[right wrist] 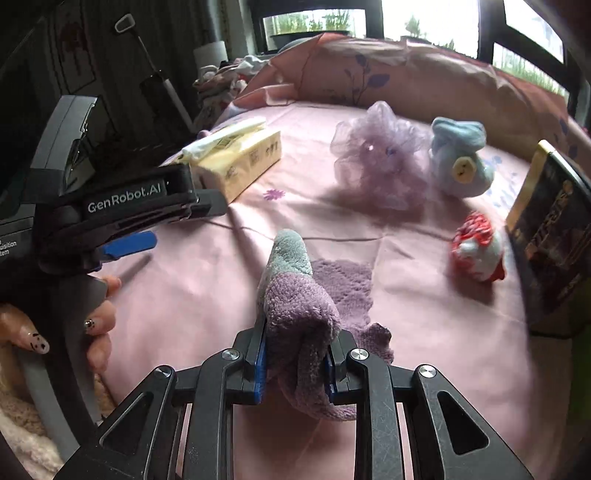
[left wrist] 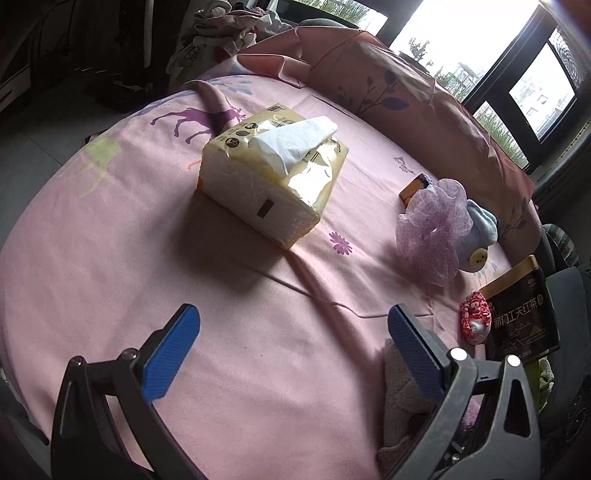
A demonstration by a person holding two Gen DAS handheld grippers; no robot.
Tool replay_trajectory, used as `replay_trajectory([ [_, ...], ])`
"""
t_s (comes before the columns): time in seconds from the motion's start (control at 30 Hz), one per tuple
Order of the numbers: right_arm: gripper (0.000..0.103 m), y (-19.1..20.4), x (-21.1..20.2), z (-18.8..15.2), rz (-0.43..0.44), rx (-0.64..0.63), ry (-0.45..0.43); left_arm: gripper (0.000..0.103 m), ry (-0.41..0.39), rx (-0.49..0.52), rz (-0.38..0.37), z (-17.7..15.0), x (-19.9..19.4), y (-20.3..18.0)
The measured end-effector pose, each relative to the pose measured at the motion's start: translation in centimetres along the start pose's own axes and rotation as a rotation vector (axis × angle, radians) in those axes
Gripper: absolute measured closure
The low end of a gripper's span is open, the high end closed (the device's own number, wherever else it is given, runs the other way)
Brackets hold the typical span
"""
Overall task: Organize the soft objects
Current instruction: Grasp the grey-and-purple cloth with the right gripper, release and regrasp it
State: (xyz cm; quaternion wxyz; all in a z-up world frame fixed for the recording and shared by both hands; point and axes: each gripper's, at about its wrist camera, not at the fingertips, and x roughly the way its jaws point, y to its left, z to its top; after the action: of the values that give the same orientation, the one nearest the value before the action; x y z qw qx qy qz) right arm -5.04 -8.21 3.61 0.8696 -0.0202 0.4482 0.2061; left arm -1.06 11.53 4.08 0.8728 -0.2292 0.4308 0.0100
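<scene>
Your right gripper (right wrist: 295, 363) pinches a bunched purple towel (right wrist: 301, 314); its blue pads press into the fabric from both sides, and a grey-green end of the cloth sticks up past the fingertips. The rest of the towel trails down onto the pink bedsheet (right wrist: 207, 295) just beyond the jaws.

Your left gripper (left wrist: 293, 332) stands spread wide over bare sheet, with nothing between its blue pads (left wrist: 173, 350). In the right wrist view it hangs at the left edge, and your hand (right wrist: 98, 325) wraps its handle.

Ahead of the left gripper a yellow tissue pack (left wrist: 273, 173) lies on the sheet, a white tissue pulled up from its slot. To the right of it sit a purple mesh bath pouf (left wrist: 432, 229) and, touching it on the far side, a light blue plush toy (left wrist: 480, 240) with a yellow button. Nearer to you, a small red and white knitted toy (left wrist: 474, 317) lies just beside a black tea tin (left wrist: 521, 321) that leans upright at the bed's right edge. A small orange and blue box (left wrist: 417, 186) rests behind the pouf.

A pink pillow (left wrist: 388, 74) with a dark leaf print runs along the far side under the windows, and a heap of clothes (left wrist: 221, 33) lies past the far left corner.
</scene>
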Motion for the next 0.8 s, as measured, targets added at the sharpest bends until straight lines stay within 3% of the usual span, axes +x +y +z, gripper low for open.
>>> replay_trajectory([
  [0.07, 0.078, -0.8, 1.4, -0.5, 0.019, 0.064, 0.027, 0.001, 0.009, -0.009, -0.005, 0.0, 0.1, 0.0],
  [0.2, 0.078, -3.2, 1.5, -0.6, 0.142, 0.217, 0.031, 0.001, 0.032, 0.0, -0.029, 0.0, 0.3, -0.3],
  [0.3, 0.078, -4.2, 1.1, -0.5, 0.16, 0.283, 0.051, 0.001, 0.031, 0.023, -0.041, -0.2, 0.0, -0.8],
  [0.4, 0.05, -4.3, 0.1, -0.4, 0.125, 0.288, 0.039, 0.001, 0.04, 0.042, -0.056, -0.5, 0.0, -1.2],
  [0.43, 0.036, -4.3, -0.2, -0.3, 0.104, 0.28, 0.031, 0.001, 0.04, 0.048, -0.056, -0.6, -0.1, -1.4],
  [0.47, 0.032, -4.1, -0.7, -0.3, 0.085, 0.266, 0.024, 0.001, 0.036, 0.06, -0.054, -0.7, -0.1, -1.5],
  [0.57, 0.032, -4.5, -2.2, -0.3, 0.072, 0.256, -0.004, 0.001, 0.028, 0.097, -0.056, -0.9, -0.4, -2.0],
  [0.8, 0.032, -7.7, -4.7, 0.2, 0.113, 0.395, -0.074, 0.002, 0.072, 0.113, -0.16, -1.6, -1.0, -2.6],
])
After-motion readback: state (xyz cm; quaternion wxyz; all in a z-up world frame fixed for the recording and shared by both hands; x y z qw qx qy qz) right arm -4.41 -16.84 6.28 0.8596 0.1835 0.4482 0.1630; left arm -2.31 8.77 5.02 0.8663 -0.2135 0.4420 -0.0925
